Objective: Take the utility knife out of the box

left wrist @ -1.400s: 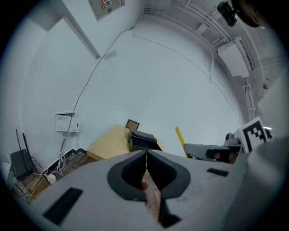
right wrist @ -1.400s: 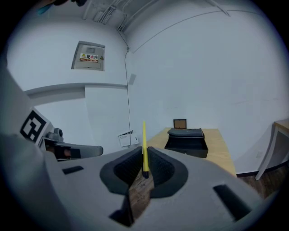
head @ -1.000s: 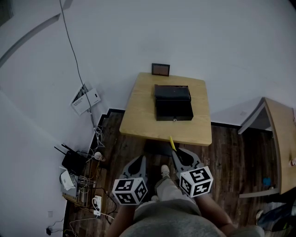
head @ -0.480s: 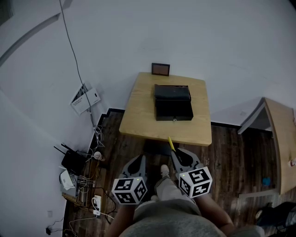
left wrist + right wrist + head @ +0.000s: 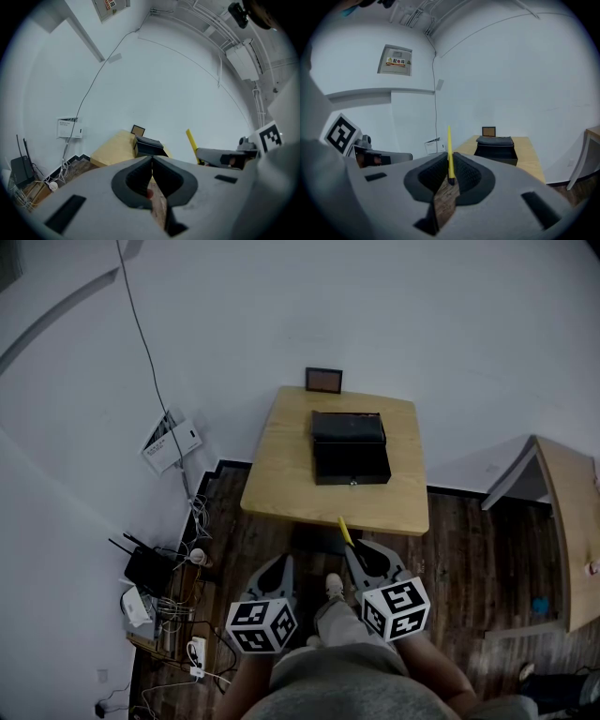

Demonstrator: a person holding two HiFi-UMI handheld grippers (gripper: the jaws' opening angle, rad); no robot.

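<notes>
Knife (image 5: 449, 152): yellow and thin. It sticks up out of the right tongs (image 5: 450, 163). It is out of the box (image 5: 352, 450) and well apart from it, close to the near edge of the table (image 5: 281, 474).
Right tongs: closed on the bottom end of the knife. That end is hidden between the dark pads. I cannot make out a blade.
Left tongs (image 5: 152, 161): closed, tips together, nothing in them.
Box: black, lid up, sitting on the table. The inside is too dark to see into.
Table: light wood, by the white wall, with a small picture frame (image 5: 324, 380) at its far edge.
Hands: hidden behind the marker cubes.
</notes>
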